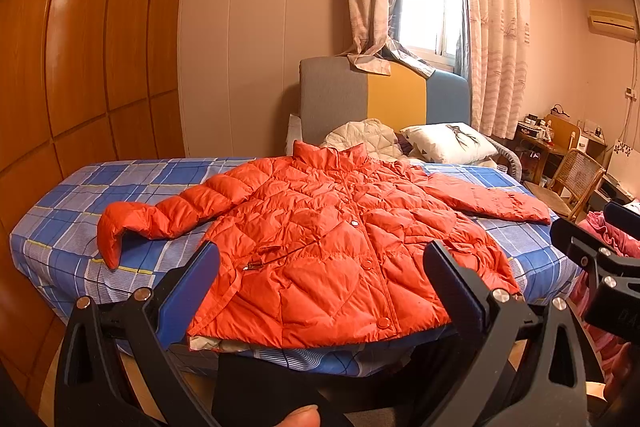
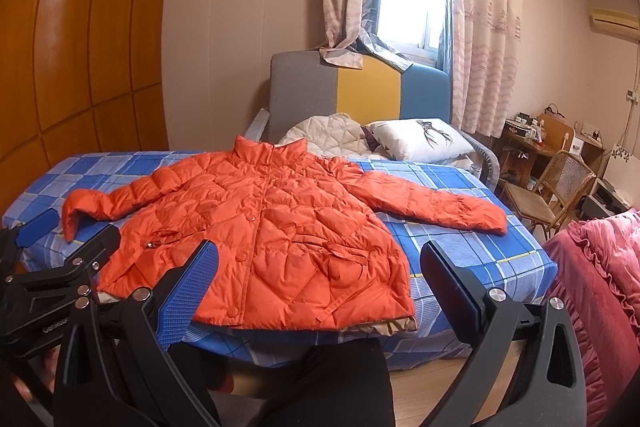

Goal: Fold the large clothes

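An orange quilted puffer jacket [image 1: 320, 239] [image 2: 272, 235] lies flat and front-up on the bed, collar away from me, hem at the near edge. Both sleeves are spread out, the left one bent at the cuff. My left gripper [image 1: 320, 267] hovers open in front of the hem, with nothing between its blue-padded fingers [image 1: 188, 291]. My right gripper [image 2: 318, 267] is also open and empty, held off the bed's near edge toward the jacket's right hem corner. Each gripper shows at the edge of the other's view.
The bed carries a blue checked sheet [image 1: 120, 187] [image 2: 460, 227]. A white pillow [image 2: 416, 139] and a cream quilted garment [image 1: 364, 139] lie by the headboard. A wooden wardrobe [image 1: 80, 47] stands left; a wicker chair [image 2: 556, 183], desk and pink bedding [image 2: 600, 287] right.
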A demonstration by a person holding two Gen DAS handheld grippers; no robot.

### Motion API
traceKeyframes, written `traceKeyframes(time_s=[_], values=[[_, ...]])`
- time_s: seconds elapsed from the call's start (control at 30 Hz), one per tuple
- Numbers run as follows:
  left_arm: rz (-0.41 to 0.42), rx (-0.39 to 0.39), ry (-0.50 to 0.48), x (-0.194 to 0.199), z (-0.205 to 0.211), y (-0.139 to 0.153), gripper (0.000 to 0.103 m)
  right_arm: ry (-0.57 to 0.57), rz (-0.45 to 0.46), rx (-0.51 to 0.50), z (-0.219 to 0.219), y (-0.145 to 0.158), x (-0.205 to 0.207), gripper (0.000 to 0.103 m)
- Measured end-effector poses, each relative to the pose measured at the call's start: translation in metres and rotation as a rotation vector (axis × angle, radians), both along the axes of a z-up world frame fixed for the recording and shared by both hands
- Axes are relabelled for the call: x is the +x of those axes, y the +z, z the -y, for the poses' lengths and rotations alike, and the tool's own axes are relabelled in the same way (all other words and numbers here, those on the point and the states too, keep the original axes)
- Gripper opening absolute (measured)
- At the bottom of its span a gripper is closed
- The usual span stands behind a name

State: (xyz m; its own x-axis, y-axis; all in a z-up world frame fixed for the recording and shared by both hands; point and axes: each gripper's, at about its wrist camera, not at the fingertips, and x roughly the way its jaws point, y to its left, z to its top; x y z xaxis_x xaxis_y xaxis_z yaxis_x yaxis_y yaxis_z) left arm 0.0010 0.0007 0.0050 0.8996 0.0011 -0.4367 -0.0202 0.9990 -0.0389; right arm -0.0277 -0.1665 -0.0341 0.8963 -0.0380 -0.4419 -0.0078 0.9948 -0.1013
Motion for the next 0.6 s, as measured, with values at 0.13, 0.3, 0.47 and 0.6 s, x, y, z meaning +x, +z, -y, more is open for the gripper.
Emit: traceKeyframes(time_s=[0.13, 0.3, 0.47, 0.6], values=[[-0.005, -0.004, 0.001, -0.0009, 0.0011, -0.0042, 0.101, -0.005, -0.005, 0.007, -0.0001, -0.0024, 0.0037, 0.100], [-0.011, -0.007, 0.005, 0.0010, 0.0003, -0.0077, 0.101, -0.009, 0.005, 0.011, 0.0026, -0.0043, 0.0021, 0.100], [-0.012, -0.005, 0.007, 0.0020, 0.0003, -0.0085, 0.101, -0.011, 0.004, 0.015, 0.0033, -0.0064, 0.0026, 0.100], [-0.015, -0.003, 0.006, 0.0026, 0.0002, -0.0103, 0.101, -0.012, 0.001, 0.017, 0.0039, -0.0094, 0.0037, 0.100]])
